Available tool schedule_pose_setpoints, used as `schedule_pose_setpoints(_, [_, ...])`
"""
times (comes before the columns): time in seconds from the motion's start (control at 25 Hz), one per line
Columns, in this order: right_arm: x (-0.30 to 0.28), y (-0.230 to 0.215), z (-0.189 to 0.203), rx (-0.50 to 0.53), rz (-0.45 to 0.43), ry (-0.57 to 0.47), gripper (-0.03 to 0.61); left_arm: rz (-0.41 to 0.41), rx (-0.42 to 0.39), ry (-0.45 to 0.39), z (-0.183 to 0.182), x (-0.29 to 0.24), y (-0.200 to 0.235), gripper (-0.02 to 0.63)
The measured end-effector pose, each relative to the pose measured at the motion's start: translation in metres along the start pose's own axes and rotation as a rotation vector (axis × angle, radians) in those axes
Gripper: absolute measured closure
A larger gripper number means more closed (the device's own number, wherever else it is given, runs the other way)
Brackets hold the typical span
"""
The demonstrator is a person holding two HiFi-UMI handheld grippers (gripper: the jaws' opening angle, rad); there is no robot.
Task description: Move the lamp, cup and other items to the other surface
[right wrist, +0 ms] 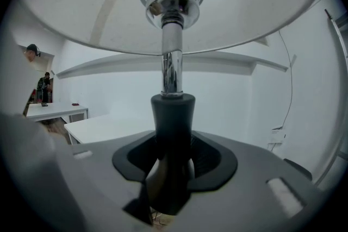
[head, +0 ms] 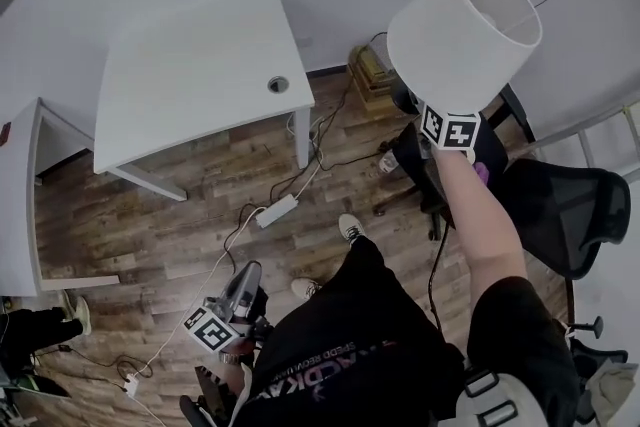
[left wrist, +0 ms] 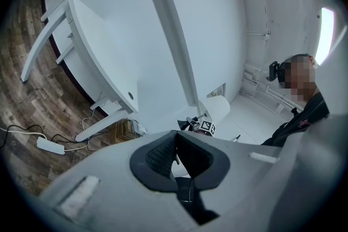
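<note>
Lamp, white drum shade on a chrome-and-black stem (head: 462, 35): in the air, right gripper (right wrist: 173, 163) clamped on the black stem. Left gripper (left wrist: 175, 156) closed, empty. White desk (head: 190, 65) holds nothing. Looks like the first item is mid-transfer. Cup and other items out of view, all left to do.

lamp (head: 463, 35): shade up, atop right tongs (head: 450, 129) | left tongs (head: 243, 281): low over wood floor (head: 150, 215) | white desk (head: 190, 65): far left
</note>
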State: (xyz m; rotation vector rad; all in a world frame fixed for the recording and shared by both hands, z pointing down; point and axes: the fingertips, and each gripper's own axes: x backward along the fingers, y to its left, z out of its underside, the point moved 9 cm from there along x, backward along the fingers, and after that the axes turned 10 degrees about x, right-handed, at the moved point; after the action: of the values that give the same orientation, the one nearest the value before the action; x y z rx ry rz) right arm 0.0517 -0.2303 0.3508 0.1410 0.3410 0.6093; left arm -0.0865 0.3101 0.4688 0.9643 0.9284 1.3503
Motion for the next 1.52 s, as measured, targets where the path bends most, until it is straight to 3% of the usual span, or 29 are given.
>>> schedule_pose_setpoints(0.4, [0.027, -0.068, -0.007, -0.026, 0.085, -0.018, 0.413, 0.046, 0.017, 0.090, 0.013, -0.054, -0.006, 0.615])
schedule_pose_setpoints(0.8, [0.021, -0.194, 0.014, -0.033, 0.138, -0.031, 0.413, 0.030, 0.005, 0.119, 0.049, -0.150, -0.026, 0.615])
schedule_pose_setpoints(1.24, [0.012, -0.346, 0.106, -0.122, 0.231, 0.017, 0.413, -0.023, 0.001, 0.197, 0.112, -0.277, -0.038, 0.615])
schedule_pose_setpoints(1.52, [0.029, -0.397, 0.188, -0.230, 0.334, 0.085, 0.414, -0.104, 0.021, 0.309, 0.131, -0.317, -0.042, 0.615])
